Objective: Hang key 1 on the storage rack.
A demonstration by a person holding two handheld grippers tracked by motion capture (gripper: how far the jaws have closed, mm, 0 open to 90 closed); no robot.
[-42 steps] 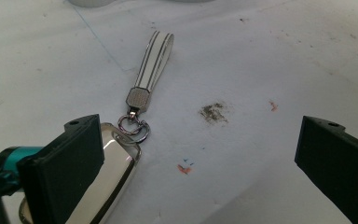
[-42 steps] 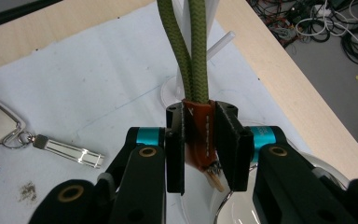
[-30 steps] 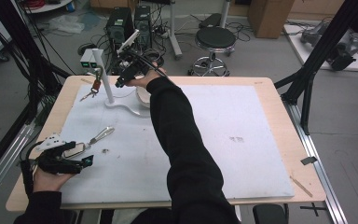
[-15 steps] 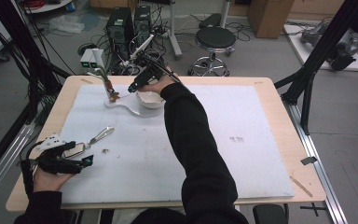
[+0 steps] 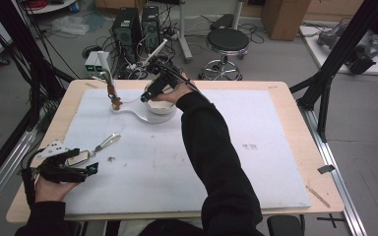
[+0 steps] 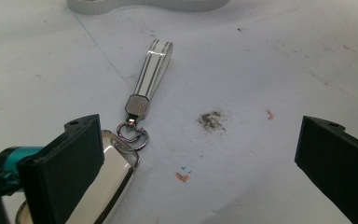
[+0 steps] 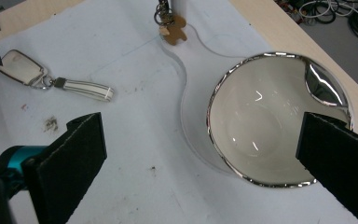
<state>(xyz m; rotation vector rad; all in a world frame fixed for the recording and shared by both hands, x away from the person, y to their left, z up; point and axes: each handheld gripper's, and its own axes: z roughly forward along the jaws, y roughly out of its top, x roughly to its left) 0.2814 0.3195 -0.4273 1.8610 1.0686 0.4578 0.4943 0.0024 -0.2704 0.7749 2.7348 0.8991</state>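
A white bowl (image 5: 161, 107) with a silver rim (image 7: 242, 63) stands empty on one end of a flat white base (image 5: 130, 113). At the base's other end a post (image 5: 106, 75) carries a keyring with a brown gingerbread charm (image 5: 113, 102) (image 7: 174, 27). My right gripper (image 5: 146, 97) (image 7: 200, 158) hovers open above the bowl's near-left side. A silver key fob (image 5: 80, 157) (image 6: 109, 179) with a striped strap (image 5: 107, 141) (image 6: 152, 70) lies on the white mat. My left gripper (image 5: 91, 168) (image 6: 200, 163) rests open at the fob, its left jaw beside the fob's body.
The white mat (image 5: 256, 172) covers most of the wooden table (image 5: 300, 118). A small dark smudge (image 5: 111, 159) (image 6: 212, 120) marks the mat near the fob. My right arm stretches across the middle of the table. Computers, cables and a stool stand beyond the far edge.
My right gripper has moved right, from beside the post with the hanging keyring to above the bowl. The left gripper and the key fob have stayed put.
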